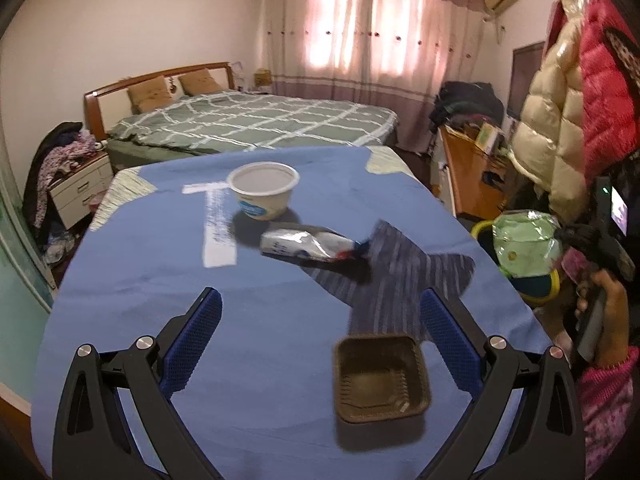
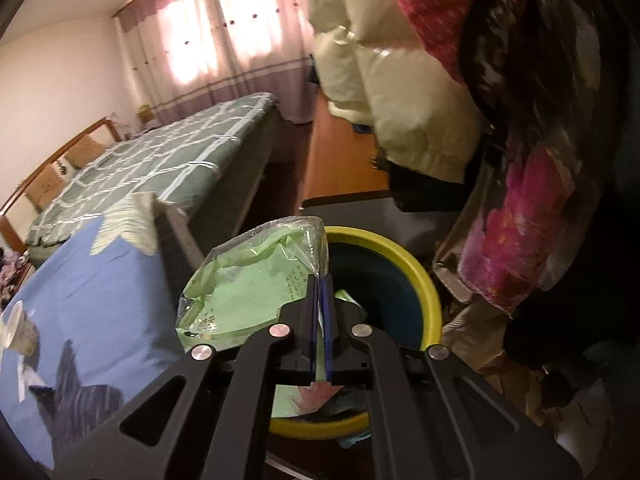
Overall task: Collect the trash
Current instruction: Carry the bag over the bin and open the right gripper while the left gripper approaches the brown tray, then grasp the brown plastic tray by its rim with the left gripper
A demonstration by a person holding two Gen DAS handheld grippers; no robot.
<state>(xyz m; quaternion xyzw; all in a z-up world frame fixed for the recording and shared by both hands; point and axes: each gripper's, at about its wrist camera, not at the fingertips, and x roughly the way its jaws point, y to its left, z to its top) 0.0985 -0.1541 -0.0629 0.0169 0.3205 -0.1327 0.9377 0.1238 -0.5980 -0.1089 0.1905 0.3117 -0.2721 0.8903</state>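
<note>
Right gripper (image 2: 321, 280): jaws nearly together, pinching the edge of a clear wrapper (image 2: 256, 276) with green contents and small print. Wrapper hangs over the near left rim of a yellow bin (image 2: 416, 276), dark blue inside, some scraps at its bottom. Left: blue cloth (image 2: 104, 304) on a table, striped dark patch (image 2: 76, 404) on it, white cup (image 2: 18, 330) at the frame edge. Behind: bed (image 2: 160, 168) with green checked cover, pink curtains (image 2: 224, 40). Right: cream jacket (image 2: 400, 92), blurred pink fabric (image 2: 520, 216).

Each tool has black angular arms with silver round screws and blue textured pads, the left tool (image 1: 320, 324) like the right tool (image 2: 321, 292). The person's sleeve (image 1: 606, 404) is pink with a floral print.
</note>
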